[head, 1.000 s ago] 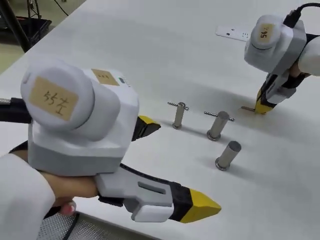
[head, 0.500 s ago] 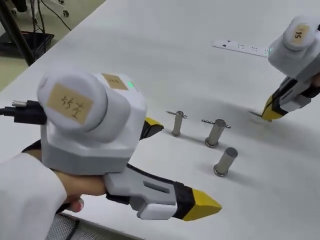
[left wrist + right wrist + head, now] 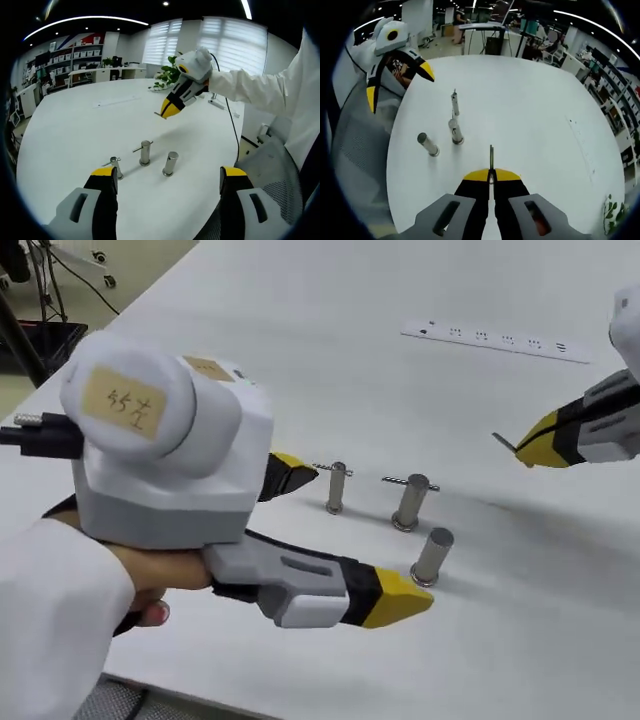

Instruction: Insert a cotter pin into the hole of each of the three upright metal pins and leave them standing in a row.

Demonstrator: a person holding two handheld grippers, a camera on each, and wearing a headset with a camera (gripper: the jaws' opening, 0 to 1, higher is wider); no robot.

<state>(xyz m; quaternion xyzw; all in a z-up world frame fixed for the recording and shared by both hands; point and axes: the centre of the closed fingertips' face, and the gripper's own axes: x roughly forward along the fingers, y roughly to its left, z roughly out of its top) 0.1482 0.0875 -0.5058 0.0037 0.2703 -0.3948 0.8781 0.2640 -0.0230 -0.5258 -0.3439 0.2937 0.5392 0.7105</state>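
At left, our left gripper [image 3: 355, 537] hangs beside row, jaws wide apart, we judge ready to steady. First pin [image 3: 336, 490], second pin [image 3: 410, 505] look threaded; third pin [image 3: 432, 555] bare. Rightward, right gripper [image 3: 522, 452] clamps last cotter pin [image 3: 503, 443] aloft for it.

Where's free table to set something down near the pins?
Bare table between the power strip and the three metal pins, and again right of the pins, toward the right gripper holding a cotter pin. Crowded on the near side: the open left gripper sits close beside the pins.
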